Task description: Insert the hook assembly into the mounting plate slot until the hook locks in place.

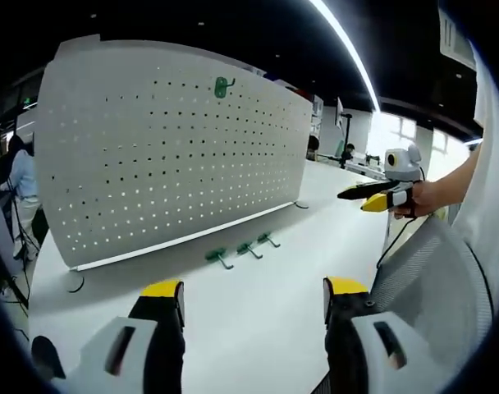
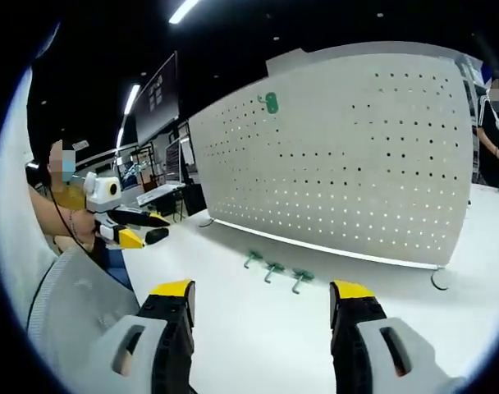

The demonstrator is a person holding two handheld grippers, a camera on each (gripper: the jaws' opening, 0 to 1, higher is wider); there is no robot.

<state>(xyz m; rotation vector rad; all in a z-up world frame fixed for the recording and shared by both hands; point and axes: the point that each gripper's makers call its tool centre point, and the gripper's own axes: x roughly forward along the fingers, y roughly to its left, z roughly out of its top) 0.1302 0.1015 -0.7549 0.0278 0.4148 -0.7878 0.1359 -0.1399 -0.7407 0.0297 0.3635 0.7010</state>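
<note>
1. The white table carries an upright perforated mounting plate.
2. Left hand-held gripper and right hand-held gripper hover with jaws spread, holding nothing.
3. Three green hooks lie before the plate; a fourth hook hangs near its top.

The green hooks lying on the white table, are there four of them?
No, three green hooks lie in a row on the white table before the pegboard.
</note>
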